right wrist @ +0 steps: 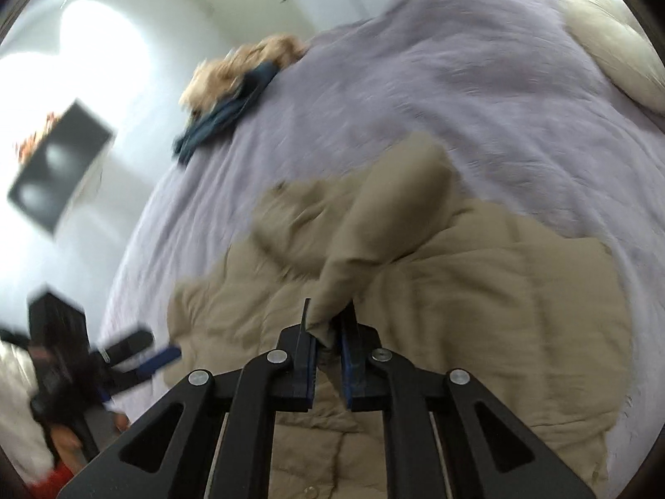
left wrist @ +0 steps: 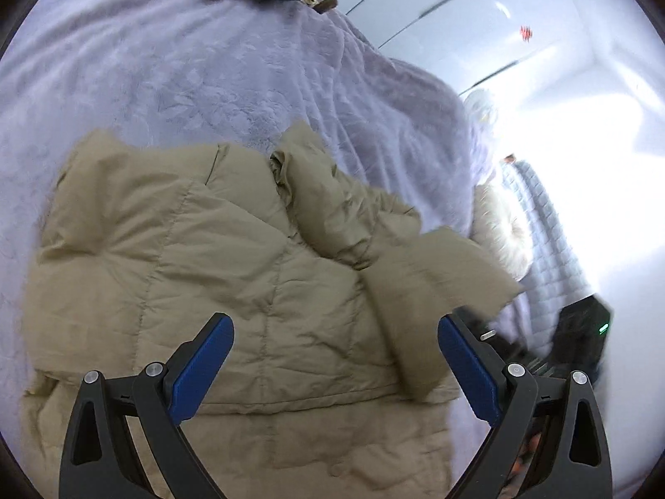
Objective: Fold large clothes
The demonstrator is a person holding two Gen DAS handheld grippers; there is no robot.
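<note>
A tan quilted puffer jacket point(left wrist: 216, 258) lies spread on a lavender bedspread point(left wrist: 174, 66). My left gripper point(left wrist: 334, 357) is open and empty above the jacket's lower body. One sleeve point(left wrist: 415, 291) is lifted and blurred at the right of the left wrist view, and the right gripper's dark body point(left wrist: 582, 332) shows beyond it. In the right wrist view my right gripper point(right wrist: 328, 324) is shut on the end of that sleeve point(right wrist: 374, 233) and holds it above the jacket's body point(right wrist: 478, 312). The left gripper point(right wrist: 137, 357) shows at the lower left there.
A dark blue garment point(right wrist: 224, 116) and a fluffy beige item point(right wrist: 245, 62) lie at the bed's far edge. A cream cushion or blanket point(right wrist: 615, 58) sits at the upper right. A white cupboard wall point(left wrist: 478, 8) and a dark box point(right wrist: 58, 166) stand beyond the bed.
</note>
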